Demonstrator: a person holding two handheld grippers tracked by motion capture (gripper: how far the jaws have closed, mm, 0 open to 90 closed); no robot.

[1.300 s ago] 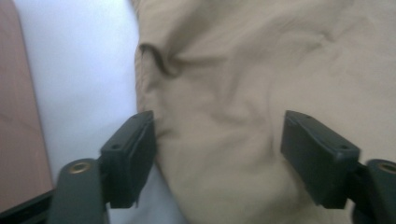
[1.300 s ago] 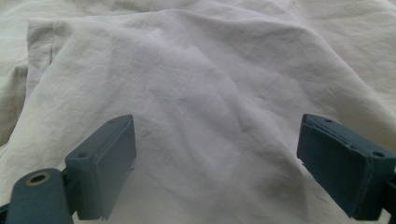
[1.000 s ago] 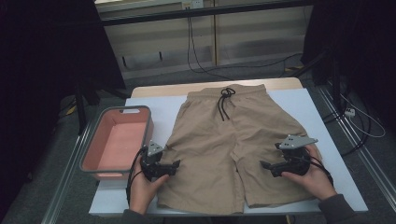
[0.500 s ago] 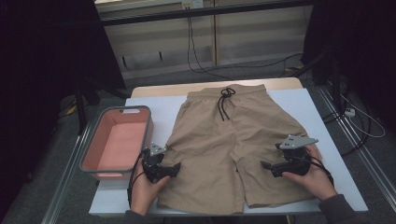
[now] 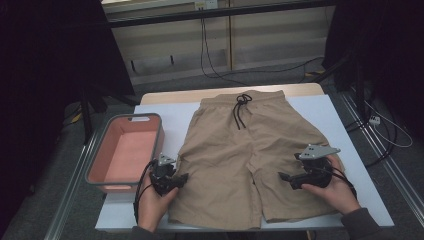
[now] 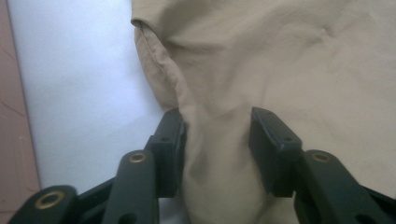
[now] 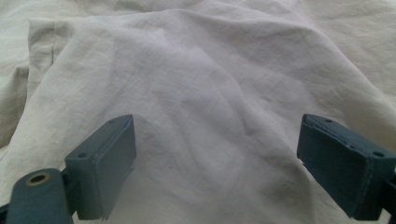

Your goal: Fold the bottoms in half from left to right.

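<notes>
Since the earlier frame little has shifted in the high view: both hands sit where they were, but the left gripper (image 5: 179,178) has just been closing its jaws, with a ridge of cloth bunched between them. In the left gripper view the pads (image 6: 170,140) touch that fold at the side seam of the shorts (image 5: 247,157), so it reads as pinching cloth, though not fully squeezed. Right gripper (image 5: 287,178) hangs wide open over the other leg, lower right of the high view, nothing pinched; its pads (image 7: 105,161) stand apart above the fabric.

Shorts lie flat, centre of the white table (image 5: 150,120), waistband and drawstring (image 5: 241,107) toward the top. Pink bin (image 5: 125,152) at left, just beside the left gripper.

Risks, as I judge them:
- thin pinch at the seam edge may slip out on lifting
- grabbing one layer only would open the leg instead of folding it
- right side ungripped, so a pull from the left would drag the shorts askew toward the bin
</notes>
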